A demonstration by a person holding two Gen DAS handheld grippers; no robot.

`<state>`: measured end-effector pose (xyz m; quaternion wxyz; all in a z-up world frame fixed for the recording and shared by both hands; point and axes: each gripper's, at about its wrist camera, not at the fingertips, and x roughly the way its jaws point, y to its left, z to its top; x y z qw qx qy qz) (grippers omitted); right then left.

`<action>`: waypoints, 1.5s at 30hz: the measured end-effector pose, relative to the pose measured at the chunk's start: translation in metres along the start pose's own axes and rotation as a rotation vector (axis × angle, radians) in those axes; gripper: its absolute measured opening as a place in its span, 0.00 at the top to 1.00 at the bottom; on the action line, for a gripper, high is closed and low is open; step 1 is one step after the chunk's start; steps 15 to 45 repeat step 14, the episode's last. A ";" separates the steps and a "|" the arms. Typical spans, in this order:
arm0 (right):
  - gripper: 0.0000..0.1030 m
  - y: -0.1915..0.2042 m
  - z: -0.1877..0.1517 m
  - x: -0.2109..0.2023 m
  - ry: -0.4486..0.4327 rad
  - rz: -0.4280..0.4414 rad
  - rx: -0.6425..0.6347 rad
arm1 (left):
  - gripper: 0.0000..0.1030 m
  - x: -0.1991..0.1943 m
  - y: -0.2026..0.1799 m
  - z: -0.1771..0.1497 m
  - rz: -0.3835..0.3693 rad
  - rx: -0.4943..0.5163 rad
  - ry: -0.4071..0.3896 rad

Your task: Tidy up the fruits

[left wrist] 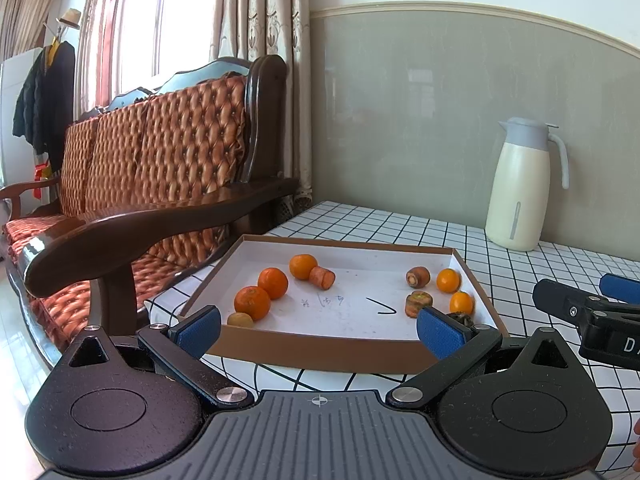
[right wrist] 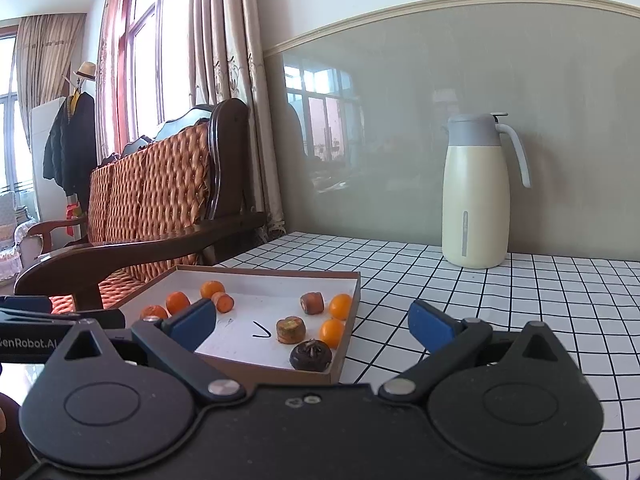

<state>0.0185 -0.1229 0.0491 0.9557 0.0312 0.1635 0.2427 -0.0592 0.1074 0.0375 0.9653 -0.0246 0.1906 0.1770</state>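
A shallow brown cardboard tray [left wrist: 320, 350] [right wrist: 348, 320] with a white floor lies on the checked tablecloth. On its left side lie three oranges [left wrist: 273, 282] [right wrist: 177, 302], a carrot piece [left wrist: 322, 277] [right wrist: 223, 302] and a small yellowish fruit [left wrist: 240, 320]. On its right side lie two carrot pieces [left wrist: 418, 303] [right wrist: 291, 329], two small oranges [left wrist: 448, 280] [right wrist: 333, 332] and a dark round fruit [right wrist: 311, 355]. My left gripper [left wrist: 320, 330] is open and empty at the tray's near edge. My right gripper [right wrist: 312, 326] is open and empty near the tray's right corner; it also shows in the left wrist view [left wrist: 600, 316].
A cream thermos jug [left wrist: 520, 186] [right wrist: 476, 196] stands at the back of the table by the grey wall. A wooden sofa [left wrist: 152, 184] [right wrist: 152, 216] with orange quilted cushions stands left of the table, its armrest close to the tray.
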 end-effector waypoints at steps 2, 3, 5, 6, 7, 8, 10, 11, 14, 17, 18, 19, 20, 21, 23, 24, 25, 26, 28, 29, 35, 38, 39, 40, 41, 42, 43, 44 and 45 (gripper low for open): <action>0.06 0.000 0.000 0.000 0.001 0.000 0.001 | 0.00 0.000 0.000 0.000 0.000 -0.001 0.000; 0.06 0.000 -0.001 0.000 0.002 0.000 0.001 | 0.00 0.000 0.000 0.000 0.000 -0.001 0.000; 0.06 0.001 -0.002 0.000 0.004 0.001 0.003 | 0.00 0.000 0.000 0.000 -0.001 -0.003 0.000; 0.06 0.002 -0.002 0.000 0.004 0.002 0.003 | 0.00 0.000 0.001 0.000 0.000 -0.005 0.001; 0.06 0.002 -0.002 -0.001 0.004 0.001 0.002 | 0.00 0.001 0.001 0.000 0.000 -0.006 0.001; 0.06 0.002 -0.002 0.000 0.005 0.001 0.000 | 0.00 0.001 0.001 0.000 -0.001 -0.005 0.002; 0.06 0.002 -0.003 -0.001 0.005 0.003 0.001 | 0.00 0.001 0.001 -0.001 -0.011 -0.008 -0.004; 0.06 0.002 -0.002 -0.001 0.006 0.004 0.001 | 0.00 0.001 0.002 -0.002 -0.023 -0.011 -0.013; 0.06 0.002 -0.003 -0.001 0.005 0.005 0.000 | 0.00 0.001 0.001 -0.003 -0.029 -0.016 -0.015; 0.06 0.002 -0.003 -0.001 0.005 0.005 0.000 | 0.00 0.001 0.001 -0.003 -0.029 -0.016 -0.015; 0.06 0.002 -0.003 -0.001 0.005 0.005 0.000 | 0.00 0.001 0.001 -0.003 -0.029 -0.016 -0.015; 0.06 0.002 -0.003 -0.001 0.005 0.005 0.000 | 0.00 0.001 0.001 -0.003 -0.029 -0.016 -0.015; 0.06 0.002 -0.003 -0.001 0.005 0.005 0.000 | 0.00 0.001 0.001 -0.003 -0.029 -0.016 -0.015; 0.06 0.002 -0.003 -0.001 0.005 0.005 0.000 | 0.00 0.001 0.001 -0.003 -0.029 -0.016 -0.015; 0.06 0.002 -0.003 -0.001 0.005 0.005 0.000 | 0.00 0.001 0.001 -0.003 -0.029 -0.016 -0.015; 0.06 0.002 -0.003 -0.001 0.005 0.005 0.000 | 0.00 0.001 0.001 -0.003 -0.029 -0.016 -0.015; 0.06 0.002 -0.003 -0.001 0.005 0.005 0.000 | 0.00 0.001 0.001 -0.003 -0.029 -0.016 -0.015; 0.06 0.002 -0.003 -0.001 0.005 0.005 0.000 | 0.00 0.001 0.001 -0.003 -0.029 -0.016 -0.015; 0.06 0.002 -0.003 -0.001 0.005 0.005 0.000 | 0.00 0.001 0.001 -0.003 -0.029 -0.016 -0.015; 0.06 0.002 -0.003 -0.001 0.005 0.005 0.000 | 0.00 0.001 0.001 -0.003 -0.029 -0.016 -0.015; 0.06 0.002 -0.003 -0.001 0.005 0.005 0.000 | 0.00 0.001 0.001 -0.003 -0.029 -0.016 -0.015; 0.06 0.002 -0.003 -0.001 0.005 0.005 0.000 | 0.00 0.001 0.001 -0.003 -0.029 -0.016 -0.015; 0.06 0.002 -0.003 -0.001 0.005 0.005 0.000 | 0.00 0.001 0.001 -0.003 -0.029 -0.016 -0.015; 0.06 0.002 -0.003 -0.001 0.005 0.005 0.000 | 0.00 0.001 0.001 -0.003 -0.029 -0.016 -0.015; 0.06 0.002 -0.003 -0.001 0.005 0.005 0.000 | 0.00 0.001 0.001 -0.003 -0.029 -0.016 -0.015; 0.06 0.002 -0.003 -0.001 0.005 0.005 0.000 | 0.00 0.001 0.001 -0.003 -0.029 -0.016 -0.015; 0.06 0.002 -0.003 -0.001 0.005 0.005 0.000 | 0.00 0.001 0.001 -0.003 -0.029 -0.016 -0.015; 0.06 0.002 -0.003 -0.001 0.005 0.005 0.000 | 0.00 0.001 0.001 -0.003 -0.029 -0.016 -0.015; 0.06 0.002 -0.003 -0.001 0.005 0.005 0.000 | 0.00 0.001 0.001 -0.003 -0.029 -0.016 -0.015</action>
